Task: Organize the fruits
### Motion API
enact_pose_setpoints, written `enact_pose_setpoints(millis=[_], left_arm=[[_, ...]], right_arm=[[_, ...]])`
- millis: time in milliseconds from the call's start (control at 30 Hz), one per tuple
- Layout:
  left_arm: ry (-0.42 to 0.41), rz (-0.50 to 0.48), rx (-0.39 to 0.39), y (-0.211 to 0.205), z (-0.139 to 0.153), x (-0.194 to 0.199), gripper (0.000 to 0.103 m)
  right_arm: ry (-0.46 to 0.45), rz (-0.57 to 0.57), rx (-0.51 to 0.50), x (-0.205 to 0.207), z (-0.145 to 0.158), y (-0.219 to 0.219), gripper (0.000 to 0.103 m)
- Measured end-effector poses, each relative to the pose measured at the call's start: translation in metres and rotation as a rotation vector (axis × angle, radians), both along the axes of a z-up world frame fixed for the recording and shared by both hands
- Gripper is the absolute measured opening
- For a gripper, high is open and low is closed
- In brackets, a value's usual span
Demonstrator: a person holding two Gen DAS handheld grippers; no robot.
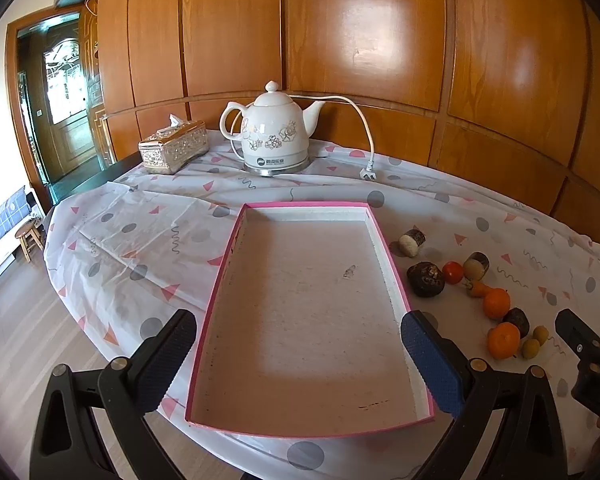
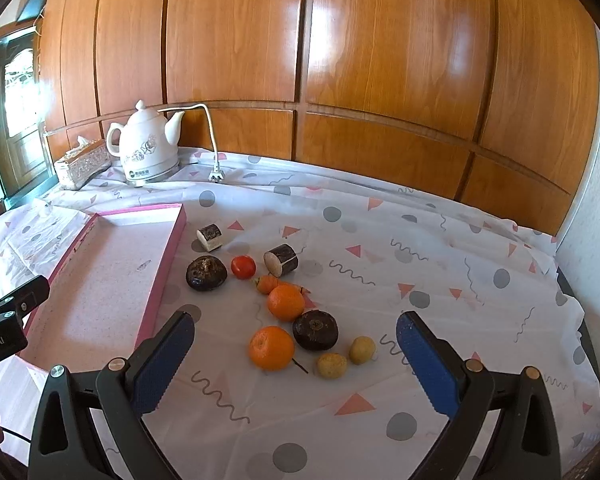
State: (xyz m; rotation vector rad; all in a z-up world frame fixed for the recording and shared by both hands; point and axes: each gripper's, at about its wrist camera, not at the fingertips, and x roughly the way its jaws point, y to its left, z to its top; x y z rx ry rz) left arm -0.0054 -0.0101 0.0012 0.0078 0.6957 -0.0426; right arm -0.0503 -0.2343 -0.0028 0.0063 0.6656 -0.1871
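Note:
A shallow pink-edged tray [image 1: 236, 240] lies on the table; it shows in the right wrist view at the left [image 2: 168, 256]. Nothing lies in it. To its right lie two oranges [image 2: 271, 348] [image 2: 285, 302], two dark round fruits [image 2: 315, 329] [image 2: 206, 273], a small tomato [image 2: 243, 267], two yellowish small fruits [image 2: 331, 365] [image 2: 362, 350], a small carrot-like piece [image 2: 267, 283] and two cut cane pieces [image 2: 281, 260] [image 2: 210, 237]. My left gripper [image 1: 300, 356] is open over the tray's near end. My right gripper [image 2: 294, 360] is open, just before the near orange.
A white electric kettle [image 1: 270, 132] with a loose cord and plug [image 1: 369, 176] stands at the back. A silver tissue box [image 1: 174, 147] is left of it. A wood-panelled wall runs behind. The table edge drops to the floor at the left [image 1: 60, 280].

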Motion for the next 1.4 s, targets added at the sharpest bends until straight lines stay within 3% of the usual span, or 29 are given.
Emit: enact_pose_setpoints(millis=[767,1067,1267,1400], left_arm=[[0.025,-0.057,0.028,-0.017,-0.004,-0.001,0.103],[0.043,-0.106,0.01,-0.025,-0.007,0.001,0.103],[0.085,-0.165,-0.076,-0.025,-0.012,0.005,0.103],[0.111,-0.189,-0.091,-0.03,-0.016,0.007,0.103]], right_arm=[[0.032,-0.004,0.0,0.003,-0.004,-0.031,0.103],[0.059,-0.144,0.059,0.014,0.011,-0.128,0.103],[0.106,-0.311,0.045,0.016,0.014,-0.214,0.103],[0.137,-0.422,0.099,0.011,0.006,-0.269,0.103]])
